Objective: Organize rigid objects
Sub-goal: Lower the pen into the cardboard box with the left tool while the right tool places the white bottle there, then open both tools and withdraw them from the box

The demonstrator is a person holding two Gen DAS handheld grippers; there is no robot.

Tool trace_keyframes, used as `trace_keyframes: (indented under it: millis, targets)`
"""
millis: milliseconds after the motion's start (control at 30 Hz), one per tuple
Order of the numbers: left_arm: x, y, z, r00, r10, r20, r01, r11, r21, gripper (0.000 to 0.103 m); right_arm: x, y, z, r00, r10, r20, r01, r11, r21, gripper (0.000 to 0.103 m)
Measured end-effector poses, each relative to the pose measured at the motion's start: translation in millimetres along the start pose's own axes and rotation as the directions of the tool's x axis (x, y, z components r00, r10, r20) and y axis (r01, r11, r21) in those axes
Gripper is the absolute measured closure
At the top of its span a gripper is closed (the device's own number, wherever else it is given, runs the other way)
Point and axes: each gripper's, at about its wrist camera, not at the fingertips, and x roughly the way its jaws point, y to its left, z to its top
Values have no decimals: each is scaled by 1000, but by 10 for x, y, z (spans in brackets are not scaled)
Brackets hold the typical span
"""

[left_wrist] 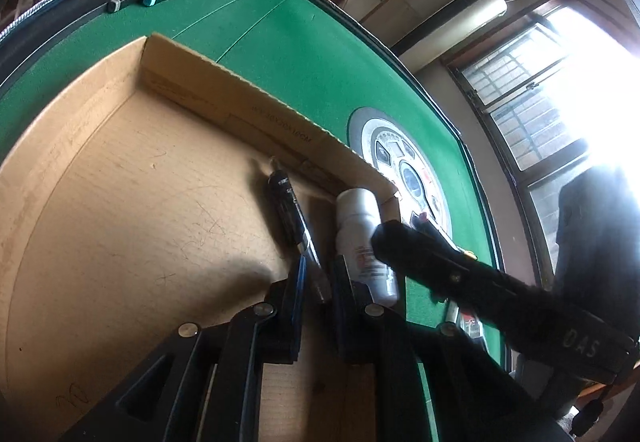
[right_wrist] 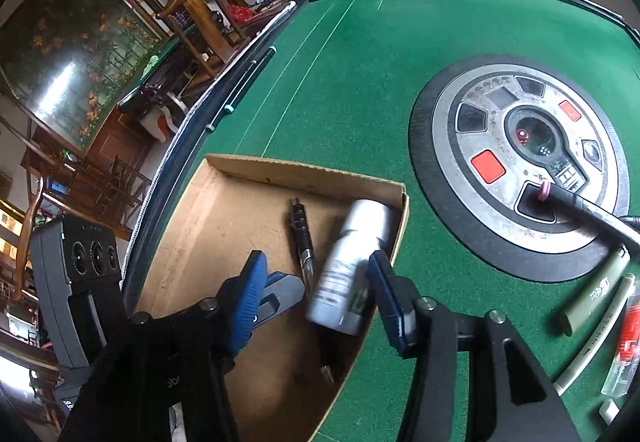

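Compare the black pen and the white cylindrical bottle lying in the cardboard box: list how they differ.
The black pen is thin and dark with a clear section; the white cylindrical bottle is far thicker, pale, and carries a printed label. The pen lies nearer the middle of the cardboard box; the bottle lies beside the box's side wall, near its corner. The pen sits between the left gripper's jaws; the bottle sits between the right gripper's open jaws. Both lie flat, side by side.

Each black gripper (right_wrist: 316, 294) carries ribbed blue pads (right_wrist: 250, 302) and silver pivot pins (left_wrist: 189, 330).
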Motion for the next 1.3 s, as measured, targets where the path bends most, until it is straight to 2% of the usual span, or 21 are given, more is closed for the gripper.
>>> trace_keyframes:
  millis: [100, 200, 267, 300, 400, 533, 667, 767, 933, 1000, 1133, 1200, 1233, 1300]
  targets:
    - [-96, 42, -39, 1000, 2, 22, -2, 1000, -24, 82, -185, -24, -81, 998, 8, 56, -7, 1000, -11, 49]
    - [-297, 38, -106, 998, -2, 70, 5, 999, -41, 70, -471, -91, -267, 992, 11, 127, -7, 1000, -28, 40]
    - [-442, 34, -176, 992, 30, 122, -23, 998, -56, 54, -694, -164, -447, 982, 0, 188, 8, 999, -42, 34]
    - [-498, 29, -207, 988, 47, 144, -38, 997, -65, 51, -777, -194, -535, 976, -12, 219, 24, 998, -52, 34]
    - [-613, 18, -297, 982, 86, 168, -72, 994, -85, 49, -1042, -342, -820, 949, -69, 309, 93, 994, -62, 34]
    - [-834, -192, -470, 973, 106, 204, -92, 993, -77, 49, -1366, -622, -1077, 925, -75, 373, 88, 996, -18, 34]
    - [-1048, -679, -673, 958, 121, 259, -123, 992, -11, 49, -1734, -823, -1223, 903, -75, 422, 89, 996, -13, 34]
    - [-1311, -1087, -795, 948, 84, 306, -107, 993, 58, 49, -2104, -878, -1252, 878, -76, 473, 105, 994, -36, 34]
    - [-1807, -1775, -919, 903, 26, 429, -120, 974, 194, 43, -2758, -1011, -1294, 829, -85, 552, 128, 991, -39, 32]
    - [-1971, -2016, -904, 891, -13, 453, -107, 965, 239, 43, -3038, -1064, -1320, 814, -84, 575, 128, 991, -37, 32]
    - [-2362, -2477, -753, 885, -120, 450, -26, 952, 305, 41, -3747, -1101, -1235, 777, -129, 616, 169, 986, -6, 32]
    - [-2582, -2672, -622, 880, -191, 436, 40, 942, 332, 38, -4214, -1045, -1158, 748, -169, 642, 214, 977, 8, 32]
    - [-2708, -2775, -532, 875, -215, 435, 61, 938, 341, 35, -4468, -987, -1089, 735, -190, 651, 246, 969, 4, 31]
    - [-2958, -2945, -376, 856, -221, 468, 57, 939, 339, 33, -4922, -895, -935, 713, -248, 656, 317, 948, 13, 25]
